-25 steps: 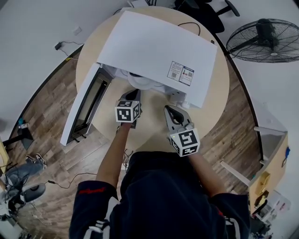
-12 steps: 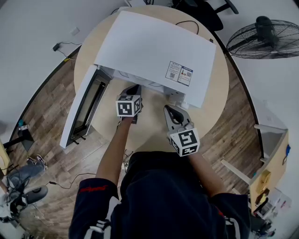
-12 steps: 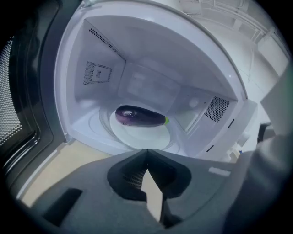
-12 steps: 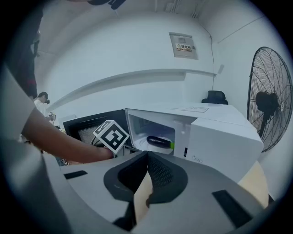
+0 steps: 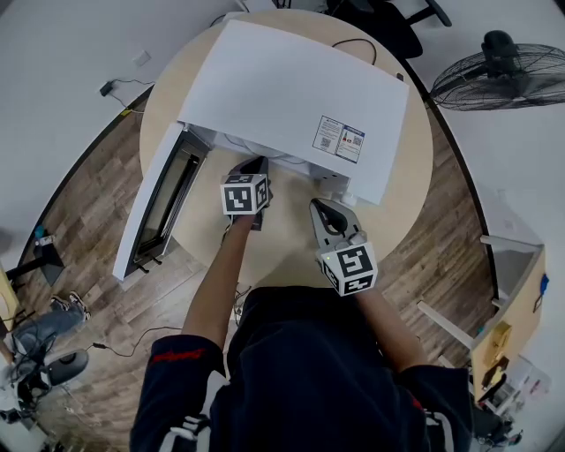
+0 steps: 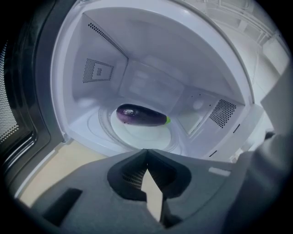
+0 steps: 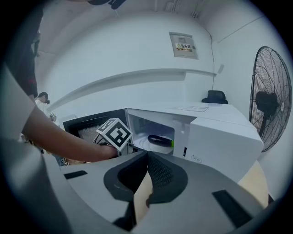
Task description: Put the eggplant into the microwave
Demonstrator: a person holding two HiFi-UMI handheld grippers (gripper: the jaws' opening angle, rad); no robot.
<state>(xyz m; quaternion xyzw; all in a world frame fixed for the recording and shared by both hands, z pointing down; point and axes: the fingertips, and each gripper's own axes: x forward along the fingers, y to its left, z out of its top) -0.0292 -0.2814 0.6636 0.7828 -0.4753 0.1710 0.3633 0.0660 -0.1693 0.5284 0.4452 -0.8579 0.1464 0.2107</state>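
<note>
This looks like an office-style lab or test room. A white microwave [image 5: 291,97] sits on a round wooden bench [image 5: 291,256] over a wood-plank floor [image 5: 97,221]. The walls [image 7: 137,50] are bare white. A pedestal fan [image 5: 494,75] stands beyond the bench's far right edge, an office chair [image 5: 388,22] stands behind its far edge, and a cable with its adapter [image 5: 111,87] lies on the floor.

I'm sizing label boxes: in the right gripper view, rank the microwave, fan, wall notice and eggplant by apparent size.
1. microwave
2. fan, cropped by the picture's edge
3. wall notice
4. eggplant, lying inside the microwave
Distances from the camera differ, so real sizes may rank otherwise.
</note>
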